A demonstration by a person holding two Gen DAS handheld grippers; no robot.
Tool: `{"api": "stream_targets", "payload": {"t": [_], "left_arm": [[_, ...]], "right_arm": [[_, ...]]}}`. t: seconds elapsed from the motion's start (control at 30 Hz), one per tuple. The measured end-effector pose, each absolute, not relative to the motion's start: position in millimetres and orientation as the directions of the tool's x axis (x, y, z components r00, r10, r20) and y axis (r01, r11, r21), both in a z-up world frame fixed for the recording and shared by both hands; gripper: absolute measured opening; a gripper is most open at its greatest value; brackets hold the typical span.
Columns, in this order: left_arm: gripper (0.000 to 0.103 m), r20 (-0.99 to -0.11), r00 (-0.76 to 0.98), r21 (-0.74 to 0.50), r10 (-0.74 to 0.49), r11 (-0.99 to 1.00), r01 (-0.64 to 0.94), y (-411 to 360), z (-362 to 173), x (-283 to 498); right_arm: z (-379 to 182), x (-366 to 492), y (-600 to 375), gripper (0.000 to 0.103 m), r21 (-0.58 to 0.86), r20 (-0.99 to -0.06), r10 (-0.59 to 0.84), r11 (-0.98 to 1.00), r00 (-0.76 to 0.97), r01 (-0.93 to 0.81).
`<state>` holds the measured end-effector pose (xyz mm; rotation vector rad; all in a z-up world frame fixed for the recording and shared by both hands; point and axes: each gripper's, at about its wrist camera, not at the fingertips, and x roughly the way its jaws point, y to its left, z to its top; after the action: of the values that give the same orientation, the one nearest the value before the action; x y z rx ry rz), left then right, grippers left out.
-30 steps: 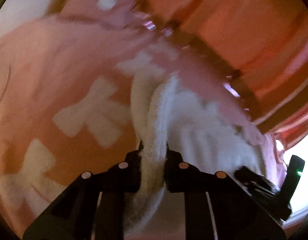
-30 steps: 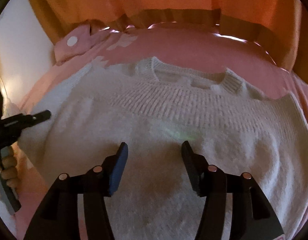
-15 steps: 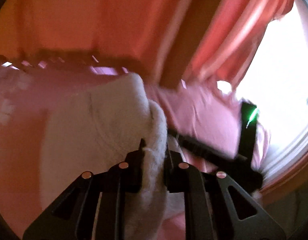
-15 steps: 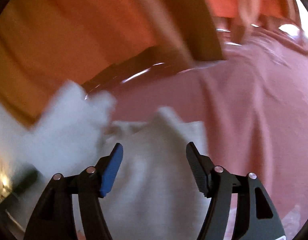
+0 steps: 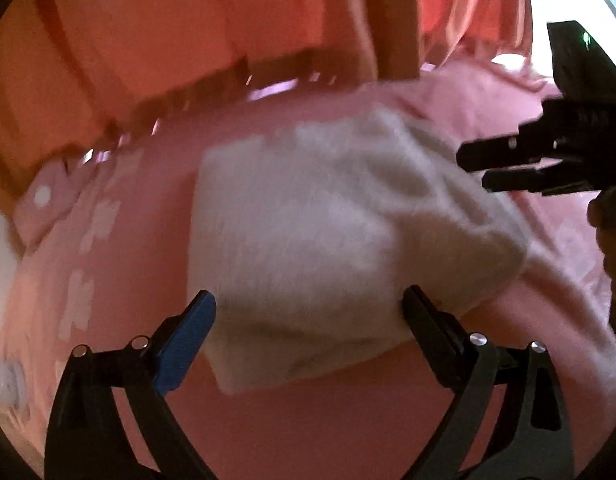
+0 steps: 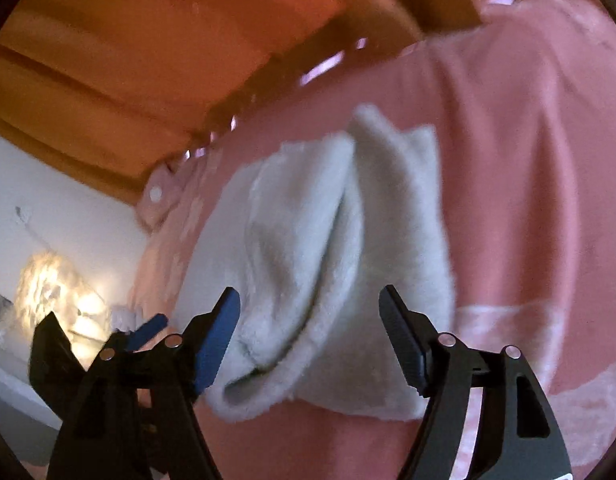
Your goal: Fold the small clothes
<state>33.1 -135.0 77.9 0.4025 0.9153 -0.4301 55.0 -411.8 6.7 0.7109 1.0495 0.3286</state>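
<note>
Two grippers hover over a bed covered in a pink sheet (image 5: pixel 347 432) with pale bow shapes printed on it. On that sheet lies a white fuzzy sweater (image 5: pixel 308 240), folded into a thick bundle, with its layered edges visible in the right wrist view (image 6: pixel 327 260). It sits toward the middle of the bed, short of the wooden headboard (image 5: pixel 212 92) that runs along the far edge.

From its own camera, the left gripper (image 5: pixel 308 332) has its fingers spread wide, one with a blue pad (image 5: pixel 186 344), on either side of the bundle's near edge and pinching nothing. Whether the fingers touch the fabric is unclear because of blur. Seen from the same camera, the right gripper (image 5: pixel 507 164) reaches in from the right side, above the sweater's far right part.

In its own camera, the right gripper (image 6: pixel 308 340) also has its fingers spread apart, framing the sweater's near end with nothing between them. A pink pillow (image 6: pixel 160 196) with white dots lies at the bed's far left corner, beside a white wall (image 6: pixel 68 208).
</note>
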Motion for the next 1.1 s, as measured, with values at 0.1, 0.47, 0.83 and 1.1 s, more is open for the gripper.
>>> {"api": "stream_targets", "payload": {"t": [0.1, 0.47, 0.83, 1.1], "left_arm": [[0.092, -0.832, 0.525, 0.129, -0.178, 0.859, 0.496, -130.2, 68.8, 34.7], [0.093, -0.840, 0.504, 0.087, -0.200, 0.868, 0.488, -142.9, 65.3, 34.3], [0.093, -0.847, 0.473, 0.045, -0.241, 0.855, 0.517, -146.9, 65.5, 23.1], [0.095, -0.797, 0.503, -0.102, -0.334, 0.896, 0.432, -117.8, 96.9, 38.6]], "right_arm": [[-9.1, 67.0, -390.0, 0.071, 0.663, -0.702, 0.580, 0.744, 0.414, 0.083], [56.6, 53.0, -388.5, 0.012, 0.596, -0.618, 0.512, 0.800, 0.597, -0.069], [5.0, 34.5, -442.5, 0.037, 0.650, -0.684, 0.505, 0.749, 0.526, 0.126], [9.3, 23.9, -415.0, 0.057, 0.744, -0.613, 0.633, 0.665, 0.473, 0.074]]}}
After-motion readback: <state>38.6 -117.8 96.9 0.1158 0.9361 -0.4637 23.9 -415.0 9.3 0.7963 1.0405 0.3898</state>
